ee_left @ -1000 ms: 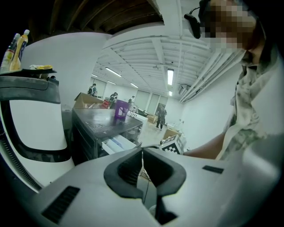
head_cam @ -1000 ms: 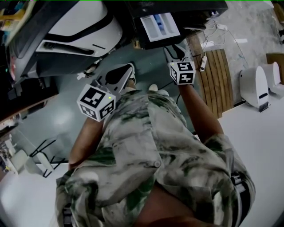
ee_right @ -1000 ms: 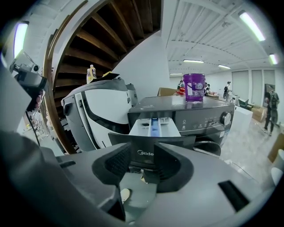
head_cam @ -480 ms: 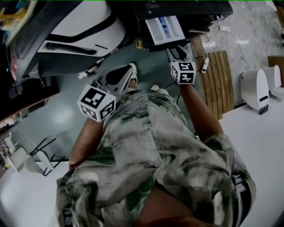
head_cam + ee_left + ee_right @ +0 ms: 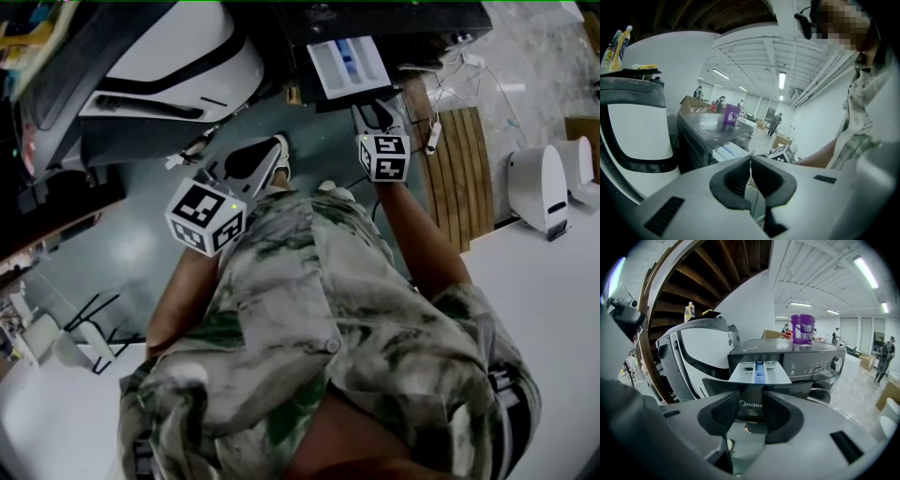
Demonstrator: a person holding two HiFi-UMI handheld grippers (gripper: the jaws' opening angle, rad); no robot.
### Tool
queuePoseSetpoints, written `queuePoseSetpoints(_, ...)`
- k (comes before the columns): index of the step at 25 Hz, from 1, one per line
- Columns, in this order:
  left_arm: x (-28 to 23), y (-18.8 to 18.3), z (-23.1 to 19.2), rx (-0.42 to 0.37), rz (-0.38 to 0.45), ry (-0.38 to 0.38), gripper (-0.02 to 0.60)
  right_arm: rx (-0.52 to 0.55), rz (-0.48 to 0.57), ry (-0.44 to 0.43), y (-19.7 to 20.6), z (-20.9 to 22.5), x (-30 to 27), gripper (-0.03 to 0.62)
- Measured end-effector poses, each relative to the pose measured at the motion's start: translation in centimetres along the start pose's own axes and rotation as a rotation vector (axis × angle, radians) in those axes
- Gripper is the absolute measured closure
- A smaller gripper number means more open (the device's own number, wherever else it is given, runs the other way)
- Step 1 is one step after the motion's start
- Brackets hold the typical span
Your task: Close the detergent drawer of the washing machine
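So the white detergent drawer with a blue insert is still sticking out of the dark grey washing machine. The right claw crept closer this last second, jaws wide apart, lined up on its dark front, so I'd guess a push is coming. The left claw hangs back, pinched together, empty.

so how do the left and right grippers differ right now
The left gripper has its jaws together on nothing; the right gripper has them apart. The right gripper points straight at the open drawer, whose front shows between its jaws; the left gripper is off to the side, farther from it. Neither grips anything.
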State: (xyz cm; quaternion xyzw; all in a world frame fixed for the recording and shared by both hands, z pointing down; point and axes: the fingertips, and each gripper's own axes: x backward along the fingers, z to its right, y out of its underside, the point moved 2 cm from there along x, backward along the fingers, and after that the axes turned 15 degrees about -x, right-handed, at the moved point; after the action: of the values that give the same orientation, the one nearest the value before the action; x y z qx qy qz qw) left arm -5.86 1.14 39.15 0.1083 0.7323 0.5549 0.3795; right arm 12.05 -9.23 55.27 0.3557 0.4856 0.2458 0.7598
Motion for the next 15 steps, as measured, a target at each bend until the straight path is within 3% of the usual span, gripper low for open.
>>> queuePoseSetpoints(15,-1.2,-0.3,-0.1,0.004,0.0,0.024,0.552,-0.014,0.003,0.003,-0.3,0.2,-0.4,0.425)
